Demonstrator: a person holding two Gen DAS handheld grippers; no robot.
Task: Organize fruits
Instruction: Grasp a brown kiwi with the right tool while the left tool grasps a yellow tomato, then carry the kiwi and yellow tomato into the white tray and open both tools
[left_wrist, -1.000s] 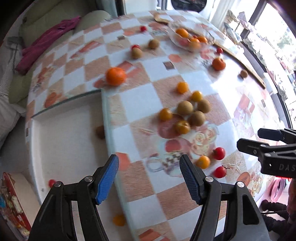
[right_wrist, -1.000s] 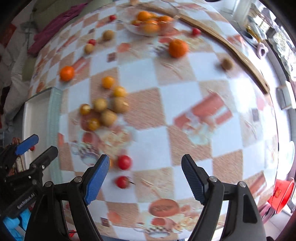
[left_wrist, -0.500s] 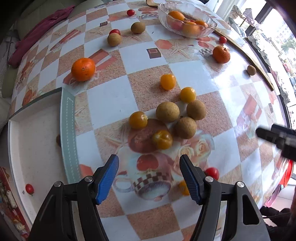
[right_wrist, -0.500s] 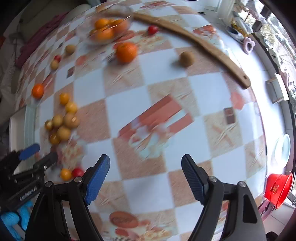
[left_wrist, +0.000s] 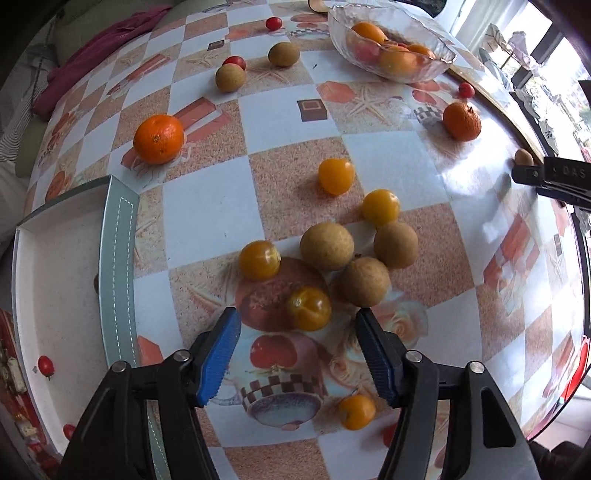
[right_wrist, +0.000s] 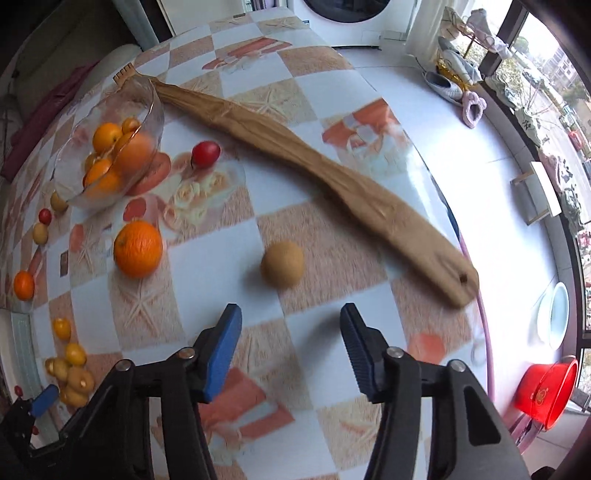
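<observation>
My left gripper (left_wrist: 295, 325) is open and empty, its jaws on either side of a small yellow-orange fruit (left_wrist: 308, 308) on the checked tablecloth (left_wrist: 391, 162). Just beyond lie three brown longans (left_wrist: 327, 246) and more yellow fruits (left_wrist: 259, 259). An orange (left_wrist: 159, 139) lies far left, another orange (left_wrist: 461, 121) far right. A glass bowl (left_wrist: 439, 59) at the back holds oranges. My right gripper (right_wrist: 290, 325) is open and empty, a short way before a lone brown longan (right_wrist: 282, 263). An orange (right_wrist: 138, 249) and the glass bowl (right_wrist: 151, 107) lie to its left.
A white tray with a grey-green rim (left_wrist: 116, 258) sits at the table's left and holds small red tomatoes (left_wrist: 45, 365). A tan stocking (right_wrist: 332, 177) stretches across the table's far right. Red tomatoes (right_wrist: 205, 150) are scattered about. A red bucket (right_wrist: 546, 395) stands on the floor.
My left gripper has moved forward and down to the yellow fruit cluster. My right gripper has swung right and forward, from the table's middle to the lone longan near the stocking.
</observation>
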